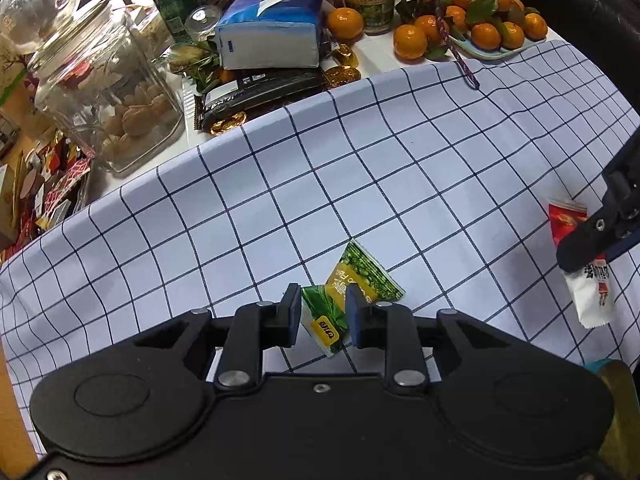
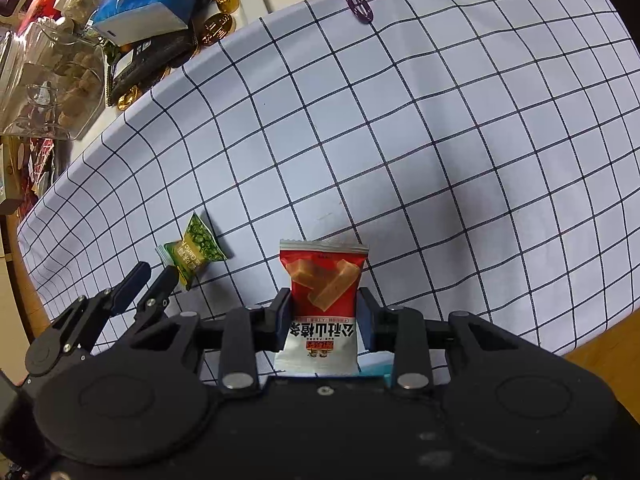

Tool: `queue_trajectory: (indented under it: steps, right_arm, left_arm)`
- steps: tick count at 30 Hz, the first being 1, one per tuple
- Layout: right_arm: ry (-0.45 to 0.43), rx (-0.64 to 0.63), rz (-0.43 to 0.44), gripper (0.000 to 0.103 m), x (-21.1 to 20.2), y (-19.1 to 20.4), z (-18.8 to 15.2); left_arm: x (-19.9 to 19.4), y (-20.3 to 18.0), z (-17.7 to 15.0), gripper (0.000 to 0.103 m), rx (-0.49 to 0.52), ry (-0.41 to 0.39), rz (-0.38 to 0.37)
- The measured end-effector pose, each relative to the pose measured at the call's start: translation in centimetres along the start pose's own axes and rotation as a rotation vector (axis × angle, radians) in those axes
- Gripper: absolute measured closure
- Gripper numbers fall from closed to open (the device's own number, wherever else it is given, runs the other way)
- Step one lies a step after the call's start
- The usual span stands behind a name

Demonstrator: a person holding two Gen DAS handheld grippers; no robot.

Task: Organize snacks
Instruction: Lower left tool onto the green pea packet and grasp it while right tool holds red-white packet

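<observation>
Checked cloth underneath; left tongs pinching green packet, right tongs pinching red packet.

The checked tablecloth lies bare across its middle and far right, giving open passage there. At its near edge a green pea packet and a red-and-white snack packet take up room. Beyond the cloth's far edge the way is crowded: a glass jar, a tissue pack, gold coins, and a tray of mandarins.
</observation>
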State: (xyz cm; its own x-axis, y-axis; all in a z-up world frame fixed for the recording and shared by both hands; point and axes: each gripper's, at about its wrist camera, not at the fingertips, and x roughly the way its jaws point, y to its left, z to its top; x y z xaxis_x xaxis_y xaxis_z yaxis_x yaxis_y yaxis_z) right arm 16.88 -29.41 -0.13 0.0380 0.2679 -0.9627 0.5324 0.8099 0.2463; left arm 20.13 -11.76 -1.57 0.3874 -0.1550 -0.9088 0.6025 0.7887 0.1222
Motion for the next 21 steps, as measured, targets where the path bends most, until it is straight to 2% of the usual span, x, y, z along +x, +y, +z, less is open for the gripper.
queue_trajectory:
  steps: [5,8,15,21]
  right_arm:
    - [0.004,0.009,0.011,0.068,-0.3,-0.5,0.0]
    - [0.015,0.02,0.024,0.068,-0.5,-0.8,0.3]
    - [0.006,-0.001,0.055,0.068,-1.2,-0.2,0.1]
    - [0.015,0.01,0.043,0.068,-0.8,-0.5,0.2]
  left_arm:
    - [-0.3,-1.2,-0.8,0.067,0.12,-0.029,0.004]
    - [0.1,-1.3,-1.1,0.066,0.153,-0.006,-0.007]
    - [1.0,-1.4,-1.1,0.066,0.228,0.019,0.033]
    - [0.2,-1.9,-1.1,0.066,0.314,-0.042,0.011]
